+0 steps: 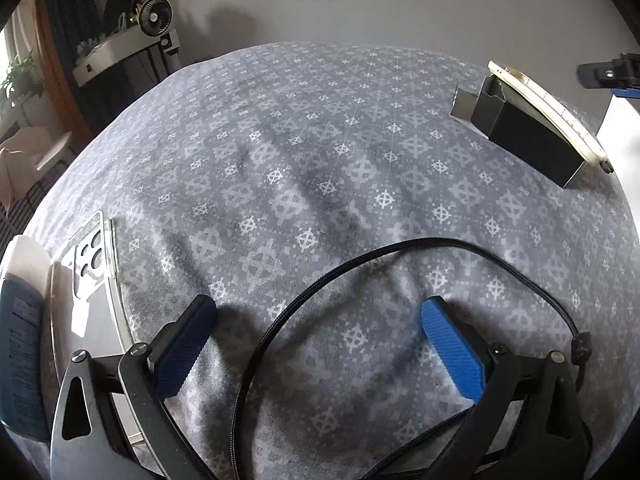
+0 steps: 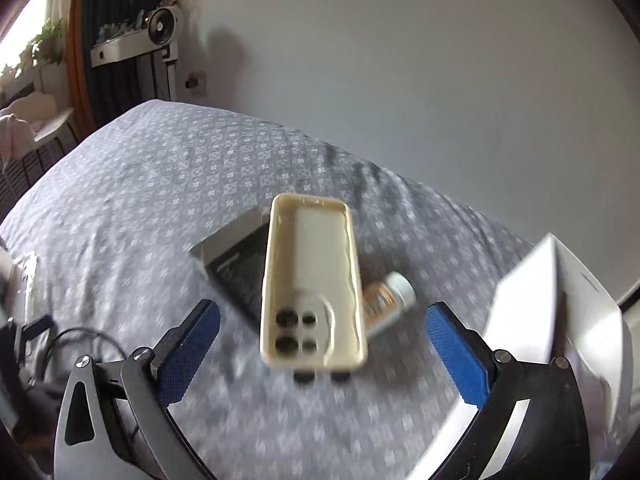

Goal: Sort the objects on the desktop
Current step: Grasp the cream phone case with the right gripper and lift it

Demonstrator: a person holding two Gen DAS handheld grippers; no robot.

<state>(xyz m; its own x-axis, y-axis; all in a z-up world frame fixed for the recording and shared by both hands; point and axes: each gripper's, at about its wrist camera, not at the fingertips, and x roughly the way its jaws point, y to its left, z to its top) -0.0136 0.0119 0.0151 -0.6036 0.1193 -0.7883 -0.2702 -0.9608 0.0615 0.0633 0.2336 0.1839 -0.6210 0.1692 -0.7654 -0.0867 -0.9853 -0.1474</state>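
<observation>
- Hovering low over the patterned worktop (image 1: 320, 128), your left tool (image 1: 320, 350) stands wide and holds nothing; a loop of black braided cable (image 1: 400, 250) lies on the cloth and passes between the two blue pads (image 1: 454, 354), touching neither as far as this view shows.
- Judge this stance as a setup for gathering the cable: the loop already sits inside the gap, so closing would catch it only if you lower onto the strand.
- Note the clear phone case (image 1: 94, 250) at the left edge, resting on a flat light tray or board (image 1: 92, 320); a dark blue bottle or tube (image 1: 20, 360) stands just beside it. Whether this is a sorting container cannot be told.
- Note the black carton (image 1: 532, 142) far right with its end flap open; the inside is dark and its contents cannot be told. A cream phone case (image 1: 548, 108) leans against it.
- Moving to the right wrist view, which is motion-blurred: your right tool (image 2: 322, 346) is also spread wide and empty, aimed at the cream phone case (image 2: 312, 280).
- Observe that the case lies hollow side up, partly over the black carton (image 2: 236, 268); nothing sits in it.
- Note the small orange-labelled bottle (image 2: 386, 300) lying on its side just beside the case, and the white box (image 2: 560, 320) near the right finger; its contents are hidden.
</observation>
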